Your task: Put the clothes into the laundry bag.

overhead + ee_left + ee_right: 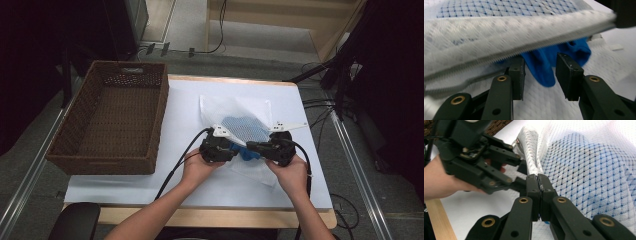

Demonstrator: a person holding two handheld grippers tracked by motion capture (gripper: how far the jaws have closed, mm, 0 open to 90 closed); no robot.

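With my right gripper (539, 185) jaws clenched on the white mesh zip bag's (235, 107) rim, my left gripper (539, 75) jaws, released, should push the blue cloth (549, 62) deeper.

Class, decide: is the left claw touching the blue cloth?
Apart. In the left gripper view the left claw stands open, and the blue cloth hangs between its pads with clear gaps on both sides.

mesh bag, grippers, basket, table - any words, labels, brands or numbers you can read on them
None can be read.
White mesh laundry bag: a dotted pattern, no text.
Blue cloth: plain.
Left gripper and right gripper: black jaws with brass rivets, no markings. The grey plates on top in the high view carry small dark marks, too small to read.
Wicker basket and table: no label or print.
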